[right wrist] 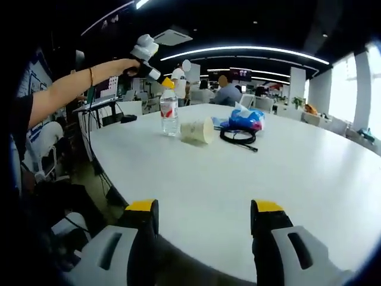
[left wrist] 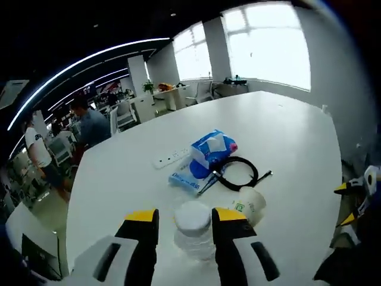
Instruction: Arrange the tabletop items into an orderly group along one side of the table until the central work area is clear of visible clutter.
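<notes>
Left gripper [left wrist: 184, 223] sits over the water bottle [left wrist: 193, 229]; its jaws stand either side of the white cap, close on it; whether they're already clamped or just bracketing I can't tell from the left gripper view. In the right gripper view the same gripper [right wrist: 172, 80] is at the bottle's [right wrist: 169, 113] top, bottle upright on the table [right wrist: 238, 179].

Right gripper [right wrist: 202, 217] jaws spread wide, nothing between them, hovering over the table's near edge; all items well ahead of them.

Doing this step well, my call: I'd grip below the cap on the neck, not the cap itself; keep it vertical on the lift; the paper cup [left wrist: 251, 205] lies on its side just right of the jaws, touching or nearly, so I go straight up first to avoid rolling it; set down near an edge, then bring the rest over to it.

Count: one bottle; one paper cup; one black cable coil [left wrist: 238, 173] beyond the cup; two blue tissue packs [left wrist: 205, 158], one stacked on the other; one white power strip [left wrist: 169, 158] left of them; possibly a pen at the cable, too small to be sure.
</notes>
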The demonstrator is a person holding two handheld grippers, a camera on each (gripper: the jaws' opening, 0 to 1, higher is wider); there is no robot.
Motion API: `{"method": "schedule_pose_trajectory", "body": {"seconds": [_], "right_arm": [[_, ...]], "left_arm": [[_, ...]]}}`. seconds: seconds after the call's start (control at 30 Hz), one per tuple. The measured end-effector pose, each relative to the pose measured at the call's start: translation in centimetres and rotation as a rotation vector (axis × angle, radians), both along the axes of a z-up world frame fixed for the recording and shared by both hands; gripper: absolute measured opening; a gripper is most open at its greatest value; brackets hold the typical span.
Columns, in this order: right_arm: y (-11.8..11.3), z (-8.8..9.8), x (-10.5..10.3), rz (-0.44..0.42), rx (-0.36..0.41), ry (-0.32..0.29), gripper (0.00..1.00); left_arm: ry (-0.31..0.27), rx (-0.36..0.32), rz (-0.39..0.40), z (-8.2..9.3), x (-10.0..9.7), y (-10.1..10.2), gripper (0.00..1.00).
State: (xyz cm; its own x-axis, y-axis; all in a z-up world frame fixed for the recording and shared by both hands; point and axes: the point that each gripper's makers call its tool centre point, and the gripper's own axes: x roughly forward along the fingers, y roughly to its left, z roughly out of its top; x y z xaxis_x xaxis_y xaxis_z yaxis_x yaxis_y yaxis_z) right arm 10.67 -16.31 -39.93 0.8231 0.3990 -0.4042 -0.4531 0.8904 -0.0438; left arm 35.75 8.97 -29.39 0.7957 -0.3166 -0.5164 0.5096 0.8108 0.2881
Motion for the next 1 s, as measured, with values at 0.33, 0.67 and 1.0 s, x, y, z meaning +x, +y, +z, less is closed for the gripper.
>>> {"method": "schedule_pose_trajectory", "body": {"seconds": [0.33,0.67,1.0], "right_arm": [[0.2,0.5,0.4,0.012,0.021,-0.018,0.62],[0.4,0.5,0.7,0.021,0.044,-0.016,0.63],[-2.0,1.5,1.2,-0.053,0.029,-0.054,0.62]], "left_arm": [[-0.176,-0.071,0.232,0.9,0.9,1.8,0.54],[-0.446,-0.164,0.395,4.1,-1.3,0.6,0.54],[-0.443,-0.024,0.562,2.6,-1.6,1.4,0.67]]}}
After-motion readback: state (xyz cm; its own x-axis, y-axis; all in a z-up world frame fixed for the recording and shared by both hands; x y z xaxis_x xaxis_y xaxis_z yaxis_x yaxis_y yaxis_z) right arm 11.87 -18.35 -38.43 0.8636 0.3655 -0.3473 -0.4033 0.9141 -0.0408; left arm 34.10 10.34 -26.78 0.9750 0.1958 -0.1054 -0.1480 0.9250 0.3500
